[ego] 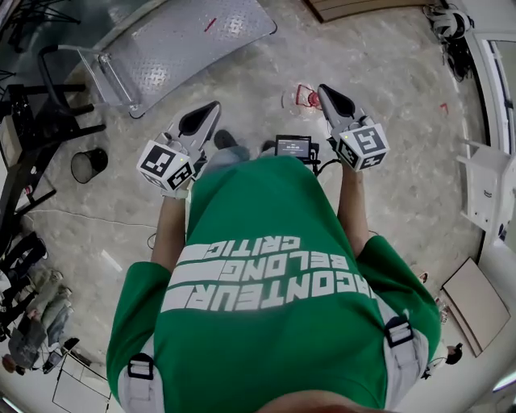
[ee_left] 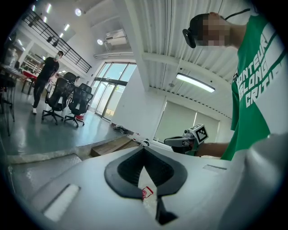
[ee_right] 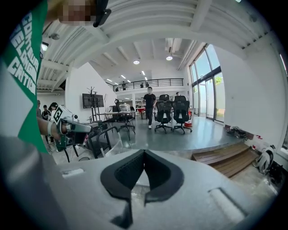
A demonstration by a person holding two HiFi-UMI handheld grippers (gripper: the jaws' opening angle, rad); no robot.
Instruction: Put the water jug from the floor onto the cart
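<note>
The water jug (ego: 305, 97), clear with a red handle, stands on the marble floor ahead of me. Its red handle (ee_left: 147, 193) also shows low through the gap behind the left jaws. The flat metal cart (ego: 193, 36) with its push bar lies further off at the upper left. My right gripper (ego: 324, 90) is shut and empty, its tip just right of the jug in the head view. My left gripper (ego: 213, 107) is shut too, with nothing held, pointing between jug and cart. Each gripper sees the other: the right gripper (ee_left: 171, 141), the left gripper (ee_right: 85, 128).
A black bin (ego: 89, 164) and black frames stand at the left. A wooden platform (ego: 363, 6) lies at the far edge, a white cabinet (ego: 492, 177) at the right. Office chairs (ee_right: 173, 112) and a walking person (ee_right: 149, 105) are in the background.
</note>
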